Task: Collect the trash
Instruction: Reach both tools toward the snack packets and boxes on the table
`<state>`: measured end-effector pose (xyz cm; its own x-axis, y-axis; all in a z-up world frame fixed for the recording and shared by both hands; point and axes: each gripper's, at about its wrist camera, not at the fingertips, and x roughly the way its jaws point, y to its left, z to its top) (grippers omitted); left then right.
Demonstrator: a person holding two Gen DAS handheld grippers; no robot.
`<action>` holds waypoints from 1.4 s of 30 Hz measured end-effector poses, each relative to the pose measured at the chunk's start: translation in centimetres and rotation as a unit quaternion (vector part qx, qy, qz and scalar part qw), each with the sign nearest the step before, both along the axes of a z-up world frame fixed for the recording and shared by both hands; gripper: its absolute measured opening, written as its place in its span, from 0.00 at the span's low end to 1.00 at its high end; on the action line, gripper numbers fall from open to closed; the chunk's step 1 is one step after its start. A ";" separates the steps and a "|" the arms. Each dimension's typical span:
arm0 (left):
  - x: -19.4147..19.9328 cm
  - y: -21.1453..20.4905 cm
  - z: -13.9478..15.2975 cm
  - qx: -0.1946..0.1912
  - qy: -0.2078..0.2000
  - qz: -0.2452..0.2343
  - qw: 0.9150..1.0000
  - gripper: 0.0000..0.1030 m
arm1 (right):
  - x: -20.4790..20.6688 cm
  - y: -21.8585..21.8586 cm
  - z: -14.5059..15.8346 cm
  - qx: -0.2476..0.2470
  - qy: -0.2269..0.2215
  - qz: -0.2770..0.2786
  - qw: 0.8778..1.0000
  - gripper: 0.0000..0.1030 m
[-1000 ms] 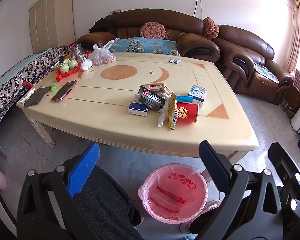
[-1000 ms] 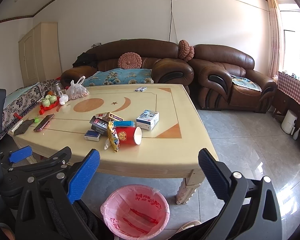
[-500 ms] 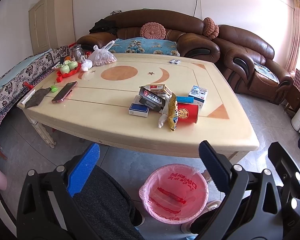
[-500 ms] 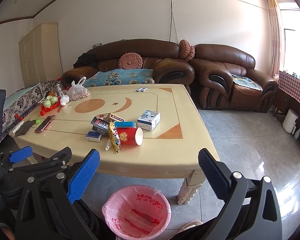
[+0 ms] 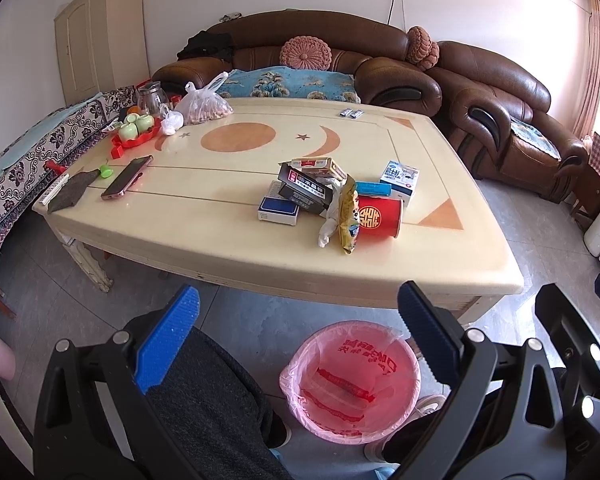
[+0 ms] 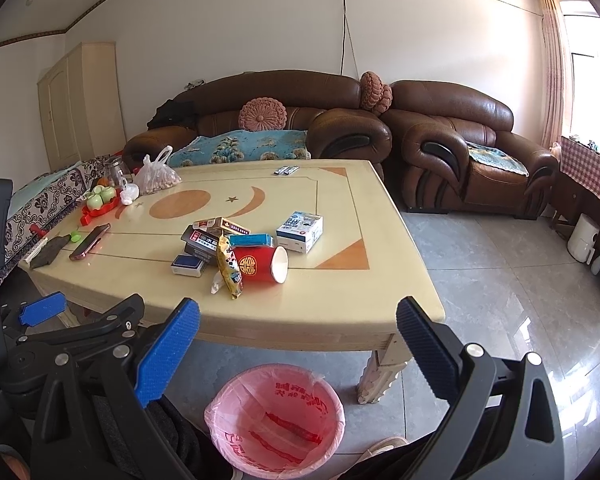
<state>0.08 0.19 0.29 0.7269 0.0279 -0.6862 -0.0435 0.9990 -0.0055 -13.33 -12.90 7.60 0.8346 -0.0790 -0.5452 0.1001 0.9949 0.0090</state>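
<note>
Both the left gripper (image 5: 298,316) and the right gripper (image 6: 298,320) hang with ribbed blue pads spread wide, holding nothing, above a round bin with a pink plastic liner (image 5: 350,384) on the grey tile floor. On the glossy cream table (image 6: 332,304), near its front edge, a red paper cup (image 6: 260,266) lies on its side beside a crinkled yellow snack wrapper (image 6: 229,266) and flat cardboard packs (image 5: 305,188).
</note>
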 end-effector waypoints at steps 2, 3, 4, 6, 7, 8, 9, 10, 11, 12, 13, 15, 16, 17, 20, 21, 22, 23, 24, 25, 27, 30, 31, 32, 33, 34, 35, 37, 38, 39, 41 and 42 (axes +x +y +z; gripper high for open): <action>0.2 0.3 -0.1 -0.004 0.001 0.003 1.000 0.94 | 0.2 0.3 -0.2 -0.004 0.001 0.002 1.000 0.94; 0.5 0.5 -0.2 -0.005 0.004 0.006 1.000 0.94 | 0.3 0.4 -0.3 -0.006 0.002 0.004 1.000 0.94; 0.7 0.8 -0.4 -0.007 0.007 0.007 1.000 0.94 | 0.4 0.4 -0.5 -0.007 0.003 0.007 1.000 0.94; 1.2 1.4 -0.7 -0.013 0.016 0.007 1.000 0.94 | 0.7 0.4 -0.7 -0.007 0.000 0.015 1.000 0.94; 1.4 1.6 -0.8 -0.015 0.019 0.007 1.000 0.94 | 0.8 0.3 -0.7 -0.005 -0.003 0.022 1.000 0.94; 1.7 2.0 -0.9 -0.014 0.019 0.007 1.000 0.94 | 1.0 0.2 -0.8 -0.004 -0.004 0.029 1.000 0.94; 2.0 2.4 -1.0 -0.013 0.020 0.009 1.000 0.94 | 1.1 0.1 -1.0 -0.006 -0.005 0.033 0.999 0.94; 2.3 2.7 -1.0 -0.007 0.019 0.011 1.000 0.94 | 1.2 0.0 -1.1 -0.010 -0.006 0.036 0.999 0.94; 2.6 2.9 -1.0 -0.002 0.019 0.011 1.000 0.94 | 1.4 -0.1 -1.2 -0.014 -0.007 0.041 0.999 0.94; 3.0 3.3 -1.0 0.001 0.018 0.010 1.000 0.94 | 1.7 -0.2 -1.4 -0.018 -0.006 0.044 0.999 0.94; 3.5 3.5 -0.9 0.003 0.019 0.007 1.000 0.94 | 2.1 -0.2 -1.6 -0.023 -0.005 0.043 0.999 0.94; 4.3 4.0 -0.8 0.006 0.021 0.005 1.000 0.94 | 2.8 -0.4 -1.8 -0.027 -0.003 0.049 0.998 0.94; 4.8 4.3 -0.8 0.009 0.021 0.003 1.000 0.94 | 3.1 -0.6 -2.0 -0.026 -0.002 0.052 0.998 0.94; 5.1 4.4 -0.8 0.012 0.022 0.001 1.000 0.94 | 3.4 -0.7 -2.1 -0.025 -0.001 0.055 0.998 0.94; 6.2 4.7 -1.0 0.017 0.023 -0.001 1.000 0.94 | 4.5 -0.8 -2.5 -0.020 -0.002 0.071 0.997 0.94; 6.6 4.7 -1.1 0.016 0.024 -0.004 1.000 0.94 | 4.8 -0.8 -2.7 -0.021 -0.004 0.074 0.997 0.94; 7.0 4.6 -1.3 0.016 0.029 -0.009 0.999 0.94 | 5.2 -0.7 -2.9 -0.024 -0.006 0.078 0.997 0.94; 7.5 4.6 -1.5 0.014 0.034 -0.012 0.999 0.94 | 5.6 -0.5 -3.1 -0.027 -0.006 0.082 0.996 0.94; 8.0 4.6 -1.7 0.011 0.040 -0.013 0.999 0.94 | 5.9 -0.3 -3.4 -0.031 -0.007 0.086 0.996 0.94; 8.5 4.6 -1.9 0.007 0.045 -0.014 0.999 0.94 | 6.3 -0.1 -3.7 -0.033 -0.006 0.090 0.995 0.94; 9.5 4.8 -2.4 -0.001 0.053 -0.015 0.998 0.94 | 7.1 0.2 -4.2 -0.029 -0.002 0.099 0.995 0.94; 10.8 5.0 -2.9 -0.004 0.063 -0.017 0.998 0.94 | 8.7 0.5 -5.2 -0.028 0.012 0.112 0.993 0.94; 11.2 5.0 -3.1 -0.002 0.065 -0.018 0.998 0.94 | 9.2 0.5 -5.5 -0.028 0.016 0.114 0.993 0.94; 11.6 5.1 -3.3 0.002 0.068 -0.017 0.998 0.94 | 9.7 0.5 -5.8 -0.029 0.021 0.115 0.993 0.94; 12.1 5.1 -3.6 0.005 0.070 -0.017 0.997 0.94 | 10.1 0.4 -6.1 -0.029 0.025 0.118 0.992 0.94; 12.5 5.1 -3.8 0.009 0.072 -0.019 0.997 0.94 | 10.5 0.4 -6.4 -0.029 0.027 0.119 0.992 0.94; 12.9 5.2 -4.0 0.013 0.075 -0.020 0.997 0.94 | 10.9 0.3 -6.7 -0.027 0.029 0.120 0.992 0.94; 13.9 5.2 -4.7 0.019 0.081 -0.021 0.996 0.94 | 11.6 0.1 -7.1 -0.023 0.031 0.119 0.992 0.94; 14.4 5.2 -5.0 0.019 0.086 -0.025 0.996 0.94 | 11.7 0.1 -7.3 -0.019 0.026 0.120 0.992 0.94; 14.9 5.2 -5.4 0.015 0.091 -0.034 0.995 0.94 | 12.0 0.3 -7.5 -0.018 0.022 0.122 0.992 0.94; 16.2 5.4 -6.2 0.007 0.102 -0.043 0.994 0.94 | 12.2 0.8 -8.1 -0.020 0.018 0.128 0.991 0.94; 16.8 5.6 -6.5 0.008 0.107 -0.043 0.993 0.94 | 12.4 1.2 -8.4 -0.021 0.017 0.132 0.991 0.94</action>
<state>16.91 5.74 -6.25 0.5647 -0.0163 -0.8251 0.0435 0.9990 0.0100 -0.92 -11.72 -0.78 0.8101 0.1166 -0.5746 -0.1649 0.9858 -0.0324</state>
